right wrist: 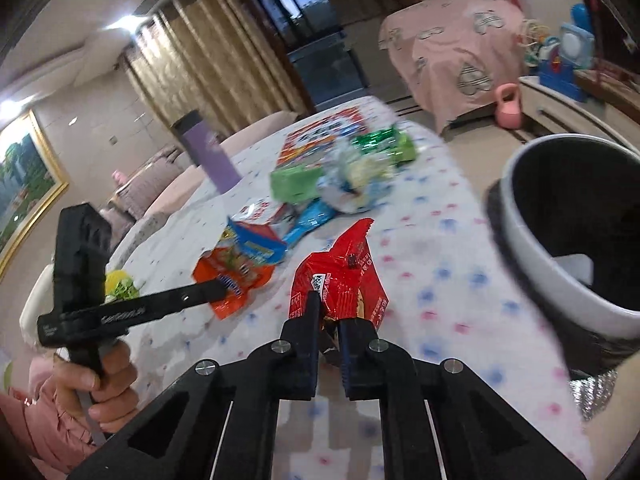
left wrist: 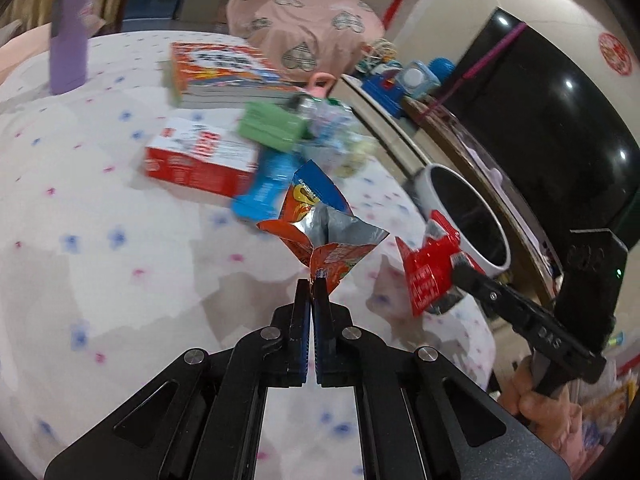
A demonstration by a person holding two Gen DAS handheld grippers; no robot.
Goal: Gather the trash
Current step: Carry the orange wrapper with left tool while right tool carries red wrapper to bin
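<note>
Here, left gripper (left wrist: 312, 280) pinching orange wrapper (left wrist: 320, 236), right gripper (right wrist: 330, 312) clamping red wrapper (right wrist: 340, 280), black-lined bin (right wrist: 532, 256) nearby.

Ceiling lamps (right wrist: 128, 24) lit the room evenly, fisheye edges curved darkly, and far wrappers (left wrist: 320, 128) were motion-blurred.

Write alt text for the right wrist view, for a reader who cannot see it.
The right gripper has its jaws shut on a crumpled red wrapper above a floral tablecloth. To its left the left gripper grips an orange snack bag; a white bin with a black liner stands at right, more wrappers and boxes behind.
</note>
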